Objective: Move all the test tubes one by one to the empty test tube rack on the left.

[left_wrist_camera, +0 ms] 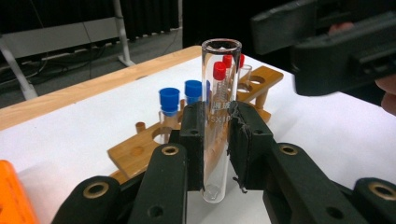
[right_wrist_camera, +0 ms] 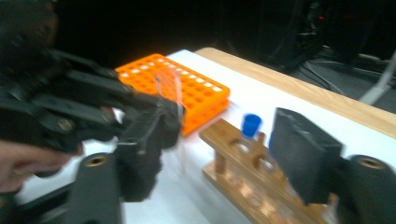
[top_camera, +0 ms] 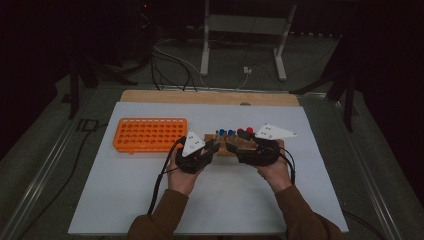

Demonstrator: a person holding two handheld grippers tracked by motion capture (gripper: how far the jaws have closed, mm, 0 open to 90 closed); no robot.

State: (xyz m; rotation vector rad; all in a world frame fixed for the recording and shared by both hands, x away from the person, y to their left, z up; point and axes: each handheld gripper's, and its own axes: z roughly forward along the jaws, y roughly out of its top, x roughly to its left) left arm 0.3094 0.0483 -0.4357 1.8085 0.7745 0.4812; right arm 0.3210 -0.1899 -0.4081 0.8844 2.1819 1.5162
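Your left claw (left_wrist_camera: 215,140) clamps the clear uncapped glass test tube (left_wrist_camera: 220,112) upright, right claw (right_wrist_camera: 224,154) released; next, carry it to the orange plastic tube rack (top_camera: 150,135).

Dim room, grey floor (top_camera: 45,150), white stand (top_camera: 245,30)

lab setup: wooden test tube rack (top_camera: 231,145), orange tube rack (top_camera: 150,134), dark curtains.
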